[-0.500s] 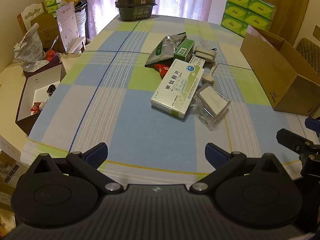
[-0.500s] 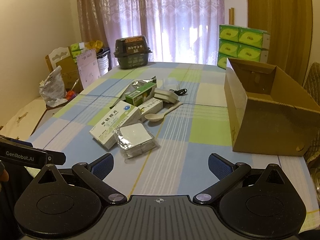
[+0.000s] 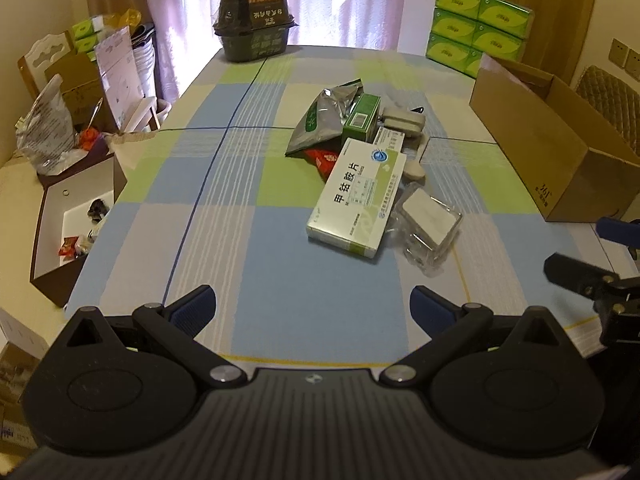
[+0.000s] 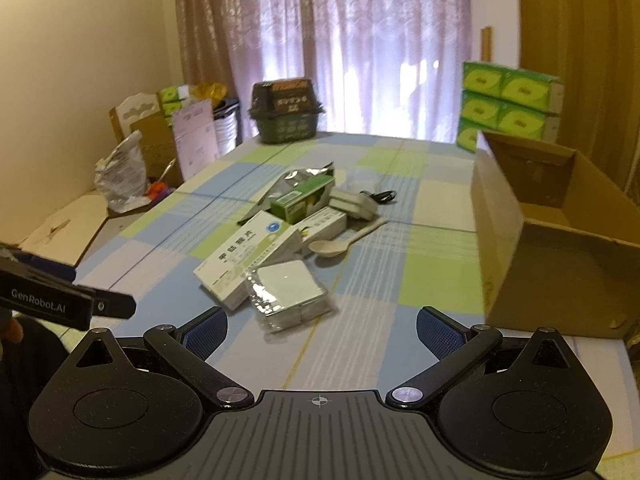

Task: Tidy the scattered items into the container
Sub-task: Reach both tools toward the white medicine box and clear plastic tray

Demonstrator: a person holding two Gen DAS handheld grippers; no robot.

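A pile of items lies mid-table: a white-and-green medicine box point(image 3: 358, 196) point(image 4: 248, 256), a clear plastic pack of white pads point(image 3: 430, 222) point(image 4: 290, 290), a green carton point(image 3: 360, 118) point(image 4: 302, 198), a silver foil pouch point(image 3: 324, 118), a beige spoon point(image 4: 340, 242) and a grey charger point(image 4: 354, 202). An open cardboard box point(image 3: 560, 152) point(image 4: 560, 236) stands to the right. My left gripper point(image 3: 312, 306) is open above the near table edge, short of the pile. My right gripper point(image 4: 322, 326) is open too, just short of the plastic pack. Both hold nothing.
A dark basket point(image 3: 254, 24) point(image 4: 286, 110) sits at the table's far end. Green tissue packs point(image 3: 476, 26) point(image 4: 508, 100) are stacked behind the box. A chair and bags point(image 3: 52, 128) crowd the left side, with an open brown box point(image 3: 76, 224) below the table edge.
Both grippers have moved slightly forward toward the pile; the right view is blurred with motion and has tilted upward. Nothing on the table has moved.
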